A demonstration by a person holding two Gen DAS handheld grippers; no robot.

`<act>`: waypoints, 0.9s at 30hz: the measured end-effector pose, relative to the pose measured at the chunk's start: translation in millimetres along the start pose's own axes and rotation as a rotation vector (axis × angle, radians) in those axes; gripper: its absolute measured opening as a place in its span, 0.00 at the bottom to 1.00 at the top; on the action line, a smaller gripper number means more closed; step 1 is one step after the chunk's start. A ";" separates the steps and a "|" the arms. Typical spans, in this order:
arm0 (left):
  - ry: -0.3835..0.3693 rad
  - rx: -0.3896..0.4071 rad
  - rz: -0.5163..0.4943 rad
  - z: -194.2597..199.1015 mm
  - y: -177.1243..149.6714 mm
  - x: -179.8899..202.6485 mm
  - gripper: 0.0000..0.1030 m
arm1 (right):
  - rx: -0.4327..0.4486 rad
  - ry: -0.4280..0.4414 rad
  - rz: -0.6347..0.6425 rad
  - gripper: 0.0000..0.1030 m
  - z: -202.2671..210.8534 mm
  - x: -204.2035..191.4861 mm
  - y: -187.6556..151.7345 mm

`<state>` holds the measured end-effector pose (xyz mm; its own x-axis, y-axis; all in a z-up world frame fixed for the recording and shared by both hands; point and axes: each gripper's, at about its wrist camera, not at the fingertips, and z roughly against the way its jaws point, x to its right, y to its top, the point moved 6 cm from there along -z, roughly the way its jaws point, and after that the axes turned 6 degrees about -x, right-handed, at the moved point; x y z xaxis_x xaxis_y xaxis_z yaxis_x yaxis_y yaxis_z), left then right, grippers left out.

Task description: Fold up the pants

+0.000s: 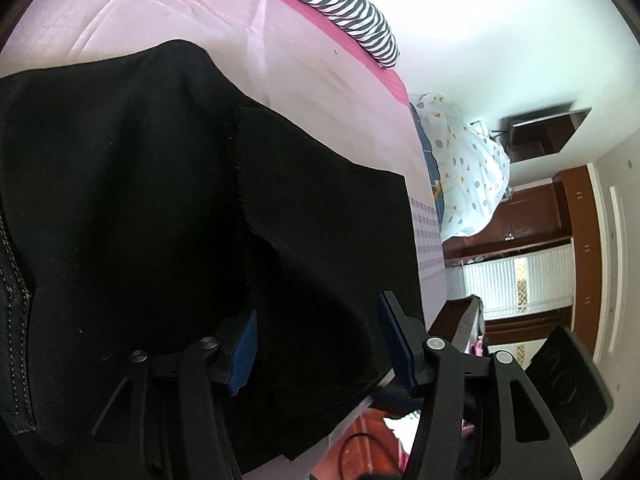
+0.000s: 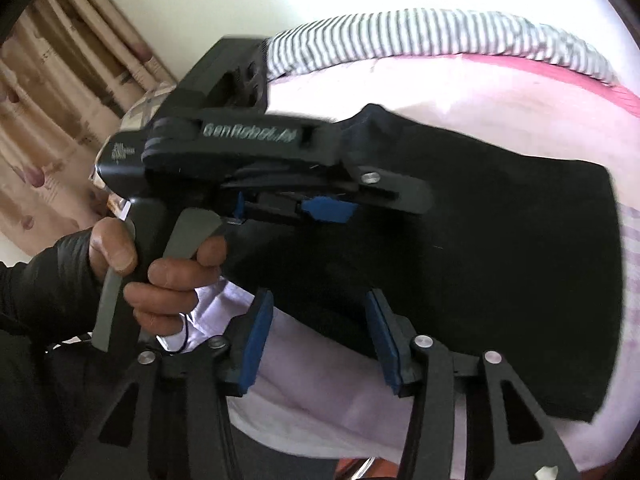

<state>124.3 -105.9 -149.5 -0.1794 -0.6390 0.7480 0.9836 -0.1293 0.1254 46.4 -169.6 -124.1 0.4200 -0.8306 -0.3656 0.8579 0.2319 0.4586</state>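
Note:
Black pants (image 1: 168, 200) lie on a pink bed sheet (image 1: 168, 12), reaching to the bed's edge. My left gripper (image 1: 316, 344) is open, its blue pads (image 1: 244, 352) on either side of a raised fold of the pants. In the right wrist view the pants (image 2: 500, 272) lie across the sheet (image 2: 320, 392). My right gripper (image 2: 320, 340) is open and empty, with the pants' edge between and beyond its pads (image 2: 256, 340). The left gripper (image 2: 328, 208) shows here from the side, held by a hand (image 2: 160, 268), over the pants.
A striped pillow (image 1: 340, 4) lies at the far side of the bed, also in the right wrist view (image 2: 420, 36). A patterned cloth (image 1: 468, 168), brown wooden doors (image 1: 532, 216) and a black chair (image 1: 568, 384) stand beyond the bed's edge. Curtains (image 2: 60, 100) hang at the left.

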 end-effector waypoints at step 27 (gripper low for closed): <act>0.261 0.011 -0.083 4.0 -18.1 -18.9 0.13 | 0.058 -0.356 -0.307 0.52 18.7 126.8 1.5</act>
<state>110.0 -88.5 -163.2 -0.2562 -0.8009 0.5413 0.9653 -0.1821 0.1874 95.4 -284.0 -154.6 0.0134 -0.9807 -0.1950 0.9043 -0.0713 0.4209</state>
